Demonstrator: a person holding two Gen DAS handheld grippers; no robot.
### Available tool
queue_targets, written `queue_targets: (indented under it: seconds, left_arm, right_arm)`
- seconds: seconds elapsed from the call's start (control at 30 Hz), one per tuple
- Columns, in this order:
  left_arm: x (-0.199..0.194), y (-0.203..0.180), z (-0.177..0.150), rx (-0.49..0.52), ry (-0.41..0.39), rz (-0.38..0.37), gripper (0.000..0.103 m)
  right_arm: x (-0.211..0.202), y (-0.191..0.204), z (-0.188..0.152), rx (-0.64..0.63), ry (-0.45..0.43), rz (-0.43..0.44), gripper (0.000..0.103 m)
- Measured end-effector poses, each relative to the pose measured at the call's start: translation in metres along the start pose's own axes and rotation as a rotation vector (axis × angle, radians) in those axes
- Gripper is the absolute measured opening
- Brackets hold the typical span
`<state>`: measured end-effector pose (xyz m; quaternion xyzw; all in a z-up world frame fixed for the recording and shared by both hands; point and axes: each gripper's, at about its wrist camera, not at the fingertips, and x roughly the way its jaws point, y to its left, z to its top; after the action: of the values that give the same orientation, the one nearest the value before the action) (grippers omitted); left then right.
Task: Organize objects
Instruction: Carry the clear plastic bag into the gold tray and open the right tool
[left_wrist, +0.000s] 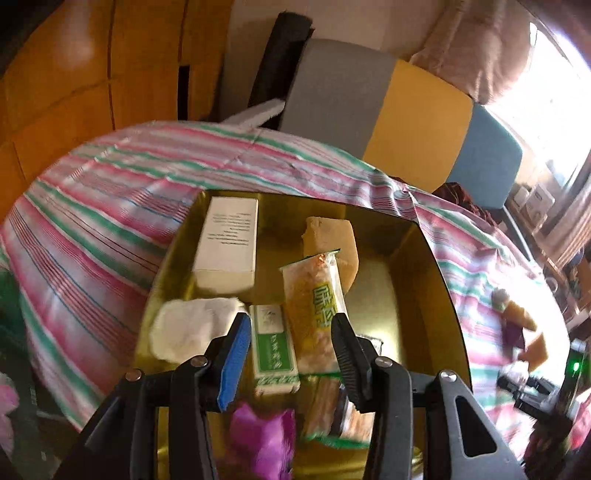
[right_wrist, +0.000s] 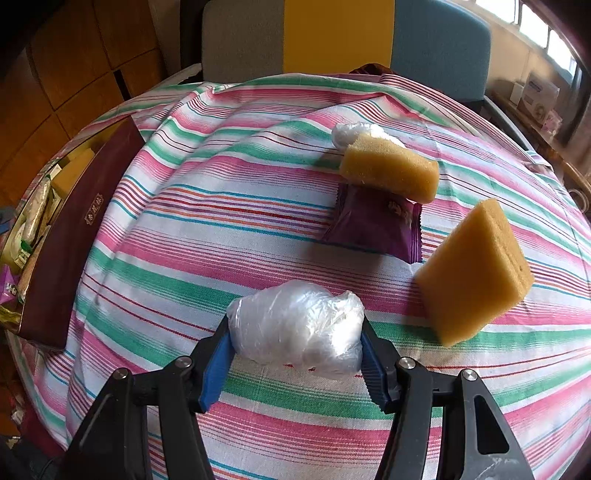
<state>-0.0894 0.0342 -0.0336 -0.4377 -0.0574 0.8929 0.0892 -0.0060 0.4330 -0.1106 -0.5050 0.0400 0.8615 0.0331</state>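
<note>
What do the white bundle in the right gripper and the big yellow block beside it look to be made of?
White bundle: something pale wrapped in thin clear plastic film, glossy and crinkled; the contents cannot be told. Right gripper pads press its sides. Yellow block: probably foam sponge, matte, with a fine porous, pitted surface and soft-looking edges.

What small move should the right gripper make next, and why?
Probably lift. The right gripper already has its pads pressed on both sides of the plastic bundle, which lies on the cloth, while the box of sorted items waits at the left.
</note>
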Motion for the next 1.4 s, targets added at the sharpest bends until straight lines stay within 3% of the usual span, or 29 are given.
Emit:
queue_targets:
  seconds: [0.43,0.57,0.8,1.07,1.17,1.4]
  left_arm:
    - [-0.043,-0.001,-0.022,0.083,-0.056,-0.034,0.045]
    - [-0.046,0.000,-0.029,0.106,-0.063,-0.031,0.046]
    - [-0.044,0.012,-0.035,0.079,-0.048,-0.037,0.046]
    - [-0.040,0.041,-0.039,0.007,-0.028,-0.020,0.045]
    - [-0.039,0.051,-0.040,-0.012,-0.026,-0.010,0.045]
    - [-0.040,0.058,-0.039,-0.026,-0.031,-0.008,0.045]
  right_arm:
    - [-0.003,0.025,0.010,0.092,-0.018,-0.011,0.061]
    - [-0.019,0.049,0.026,0.091,-0.065,0.048,0.061]
    - [-0.049,0.132,0.068,-0.031,-0.161,0.199,0.061]
    - [-0.019,0.215,0.100,-0.159,-0.121,0.250,0.062]
    - [0.000,0.237,0.105,-0.216,-0.091,0.214,0.064]
    - [0.023,0.254,0.106,-0.233,-0.049,0.187,0.079]
